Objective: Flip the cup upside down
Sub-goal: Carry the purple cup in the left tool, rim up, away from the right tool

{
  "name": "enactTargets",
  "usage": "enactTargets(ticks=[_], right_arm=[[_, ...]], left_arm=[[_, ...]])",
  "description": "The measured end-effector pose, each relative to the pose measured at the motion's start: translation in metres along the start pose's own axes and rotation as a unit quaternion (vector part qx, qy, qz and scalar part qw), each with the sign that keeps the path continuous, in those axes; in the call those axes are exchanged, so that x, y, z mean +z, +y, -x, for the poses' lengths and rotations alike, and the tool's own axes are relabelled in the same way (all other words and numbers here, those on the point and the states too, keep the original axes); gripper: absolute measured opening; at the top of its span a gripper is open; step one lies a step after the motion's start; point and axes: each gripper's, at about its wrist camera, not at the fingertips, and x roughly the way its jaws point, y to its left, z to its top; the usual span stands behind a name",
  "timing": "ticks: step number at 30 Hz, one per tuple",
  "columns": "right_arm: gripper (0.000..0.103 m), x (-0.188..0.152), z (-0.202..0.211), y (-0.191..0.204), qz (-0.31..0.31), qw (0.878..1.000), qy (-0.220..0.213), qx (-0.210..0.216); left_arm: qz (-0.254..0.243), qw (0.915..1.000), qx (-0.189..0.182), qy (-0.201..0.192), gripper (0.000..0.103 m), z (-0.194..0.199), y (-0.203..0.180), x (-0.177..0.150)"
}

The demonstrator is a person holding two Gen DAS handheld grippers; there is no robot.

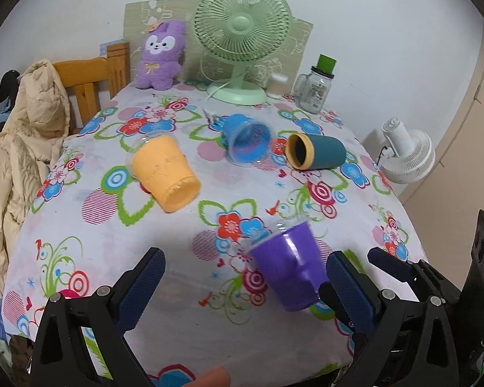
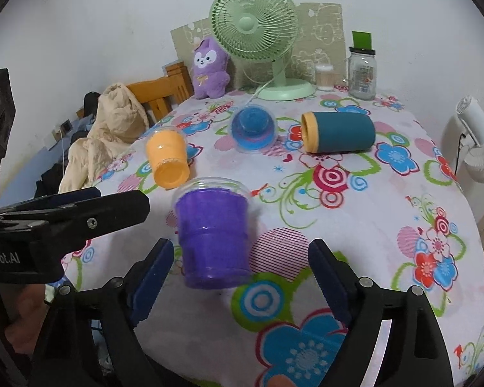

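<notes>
A purple cup [image 2: 214, 237] lies tilted on the floral tablecloth, its clear rim pointing away. It sits between the open fingers of my right gripper [image 2: 242, 277], not gripped. In the left wrist view the purple cup [image 1: 288, 271] lies just left of the right gripper's fingers [image 1: 348, 287]. My left gripper [image 1: 242, 287] is open and empty beside it. An orange cup [image 1: 164, 174], a blue cup [image 1: 248, 142] and a teal cup with an orange rim [image 1: 316, 156] lie on their sides farther back.
A green fan [image 1: 242, 42], a purple plush toy [image 1: 159, 58], a glass jar with a green lid [image 1: 316, 87] and a small container [image 1: 277, 85] stand at the table's back edge. A beige jacket [image 1: 22, 135] hangs on a wooden chair at left. A white fan [image 1: 406, 154] stands at right.
</notes>
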Motion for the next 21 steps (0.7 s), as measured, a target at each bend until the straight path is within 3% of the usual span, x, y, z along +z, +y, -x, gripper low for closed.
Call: enactTargets(ticks=[9, 13, 21], right_arm=[[0.088, -0.007, 0.013, -0.026, -0.028, 1.0, -0.006, -0.003], [0.088, -0.013, 0.017, -0.037, -0.034, 0.999, -0.004, -0.008], [0.088, -0.023, 0.021, -0.057, -0.051, 0.999, 0.005, -0.016]], left_arm=[[0.008, 1.0, 0.001, 0.003, 0.103, -0.01, -0.012, -0.003], [0.011, 0.9997, 0.005, 0.023, 0.103, -0.022, -0.018, -0.006], [-0.018, 0.9993, 0.004, 0.034, 0.103, -0.037, -0.044, -0.01]])
